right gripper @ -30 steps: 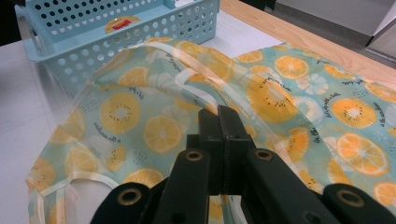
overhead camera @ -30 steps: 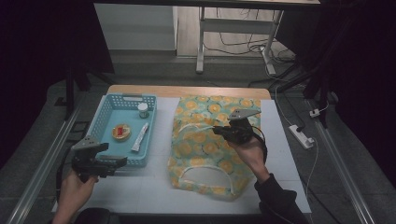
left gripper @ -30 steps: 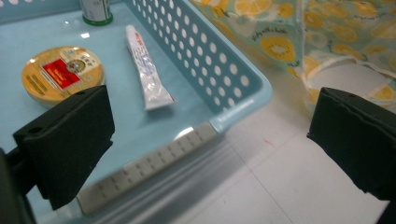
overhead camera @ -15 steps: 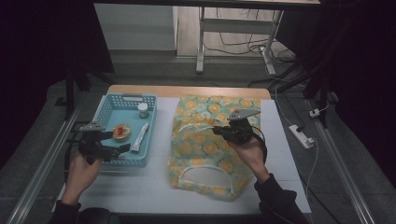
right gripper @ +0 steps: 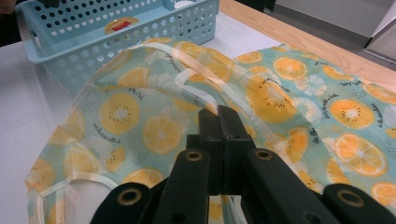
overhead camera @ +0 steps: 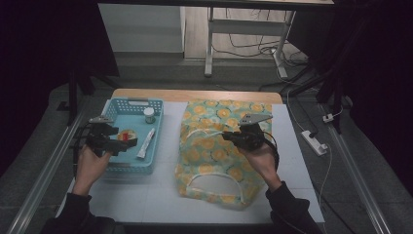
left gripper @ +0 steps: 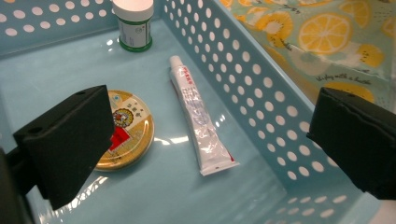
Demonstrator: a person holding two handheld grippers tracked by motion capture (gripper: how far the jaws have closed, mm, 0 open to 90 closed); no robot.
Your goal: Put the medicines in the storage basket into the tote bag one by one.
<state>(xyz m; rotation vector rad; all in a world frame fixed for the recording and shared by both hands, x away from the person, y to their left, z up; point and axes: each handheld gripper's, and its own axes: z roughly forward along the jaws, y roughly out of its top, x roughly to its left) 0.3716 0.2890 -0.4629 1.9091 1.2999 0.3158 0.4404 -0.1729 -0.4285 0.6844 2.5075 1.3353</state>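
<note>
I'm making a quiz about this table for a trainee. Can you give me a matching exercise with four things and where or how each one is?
Things:
1. round tin
2. tube
3. small bottle
4. fruit-print bag

Places or states:
A. upright at the basket's far end
B. spread on the table right of the basket
C. lying flat along the basket's perforated wall
D. partly behind the left tool's jaw

Pairs: 1-D, 2-C, 3-A, 4-B
</note>
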